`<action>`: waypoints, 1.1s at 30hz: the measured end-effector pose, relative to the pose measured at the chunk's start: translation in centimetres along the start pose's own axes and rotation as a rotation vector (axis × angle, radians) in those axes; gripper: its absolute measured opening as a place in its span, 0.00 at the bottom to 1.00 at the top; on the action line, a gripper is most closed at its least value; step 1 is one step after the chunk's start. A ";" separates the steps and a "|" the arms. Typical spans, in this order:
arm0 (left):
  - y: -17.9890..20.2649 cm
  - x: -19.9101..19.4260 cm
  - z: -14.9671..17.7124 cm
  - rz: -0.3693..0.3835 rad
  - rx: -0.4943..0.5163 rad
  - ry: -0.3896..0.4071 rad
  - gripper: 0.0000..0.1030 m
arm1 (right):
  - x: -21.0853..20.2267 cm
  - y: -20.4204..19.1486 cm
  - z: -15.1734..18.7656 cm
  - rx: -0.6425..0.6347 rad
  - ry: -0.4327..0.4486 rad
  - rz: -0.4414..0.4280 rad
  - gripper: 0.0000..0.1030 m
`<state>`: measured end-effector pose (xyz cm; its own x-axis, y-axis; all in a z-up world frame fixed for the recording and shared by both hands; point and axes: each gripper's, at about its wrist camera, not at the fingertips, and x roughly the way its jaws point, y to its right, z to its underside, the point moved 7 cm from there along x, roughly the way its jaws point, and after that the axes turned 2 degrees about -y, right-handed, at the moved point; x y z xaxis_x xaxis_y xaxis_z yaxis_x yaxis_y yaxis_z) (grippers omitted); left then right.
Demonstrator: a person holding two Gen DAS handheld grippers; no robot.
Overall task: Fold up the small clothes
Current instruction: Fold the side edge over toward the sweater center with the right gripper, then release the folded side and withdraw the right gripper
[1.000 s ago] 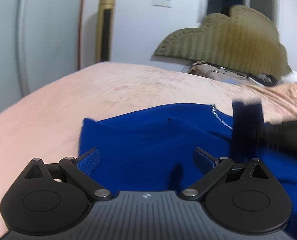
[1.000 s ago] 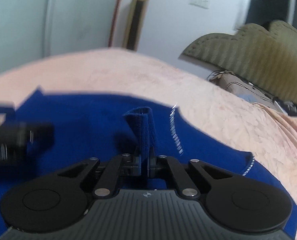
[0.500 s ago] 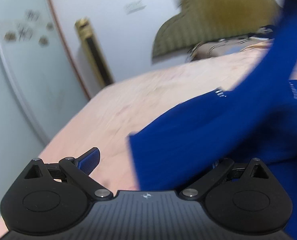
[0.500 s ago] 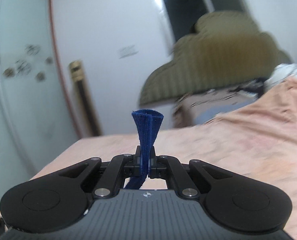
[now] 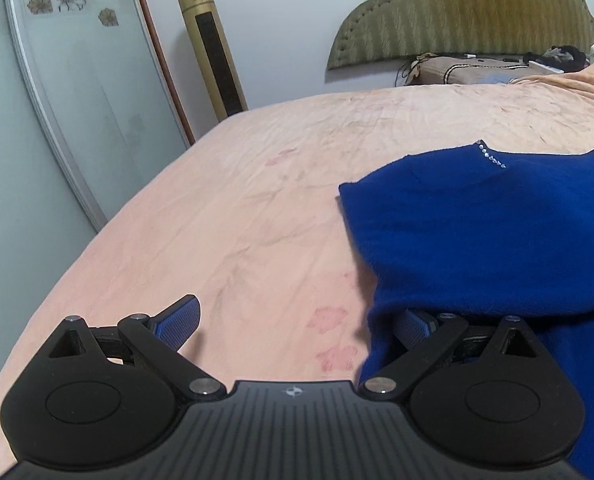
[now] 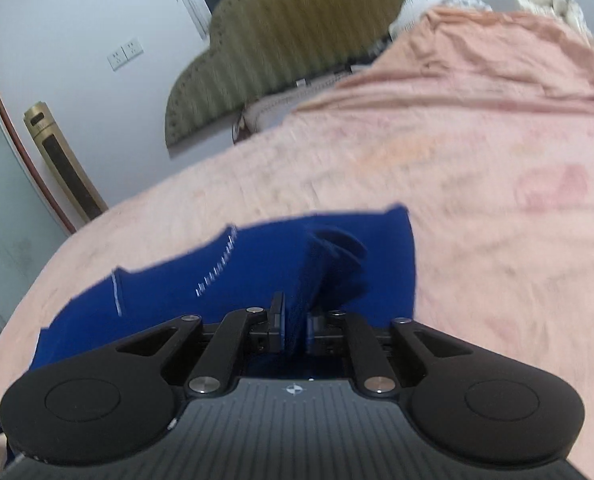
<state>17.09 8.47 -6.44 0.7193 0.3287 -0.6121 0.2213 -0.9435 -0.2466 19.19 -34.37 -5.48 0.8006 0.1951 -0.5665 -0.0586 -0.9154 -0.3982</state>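
A dark blue garment (image 5: 477,232) with a line of small rhinestones lies on the pink bedsheet (image 5: 257,200). In the left wrist view my left gripper (image 5: 293,320) is open, low over the sheet at the garment's left edge; blue cloth drapes over its right finger (image 5: 413,326). In the right wrist view the garment (image 6: 257,276) lies spread on the sheet below my right gripper (image 6: 295,324). The right gripper's jaws stand a little apart with a fold of the blue cloth between them, loosely held. The view is blurred.
An olive padded headboard (image 5: 469,12) stands at the far end of the bed with pillows and clutter (image 5: 477,66) below it. A gold tower fan (image 5: 213,48) and a glass wardrobe door (image 5: 57,100) stand at the left. A bunched pink blanket (image 6: 497,60) lies at the right.
The right gripper swung up and across with the cloth, then came down, folding the garment over to the right. Its jaws have parted slightly. The left gripper now sits at the garment's left edge.
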 end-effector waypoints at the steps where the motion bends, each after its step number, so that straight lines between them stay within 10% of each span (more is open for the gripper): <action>1: -0.3 -0.4 0.1 0.001 -0.006 -0.001 0.97 | 0.0 0.3 0.4 -0.002 -0.014 0.013 0.26; 9: 0.6 -3.3 -2.1 0.094 -0.046 0.050 0.97 | -4.7 0.8 -0.4 -0.045 0.168 0.175 0.32; 14: 4.5 -1.3 -1.5 0.148 -0.013 -0.030 0.97 | -2.2 -3.2 0.8 -0.203 0.060 0.067 0.42; 17: 5.3 -0.1 -0.4 0.143 -0.012 -0.077 0.97 | 0.1 -2.5 2.0 -0.196 -0.038 0.157 0.43; 23: 5.1 -0.3 0.3 0.137 -0.020 -0.079 0.97 | -1.6 -3.1 2.9 -0.220 0.004 0.155 0.67; 33: 5.0 -1.3 1.1 0.146 -0.024 -0.089 0.97 | -4.2 -4.7 5.2 -0.276 0.000 0.120 0.78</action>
<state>16.57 3.34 -7.70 0.6841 0.1895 -0.7043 0.1353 -0.9819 -0.1328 13.02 -29.07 -4.97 0.7978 0.0793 -0.5977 0.0110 -0.9930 -0.1172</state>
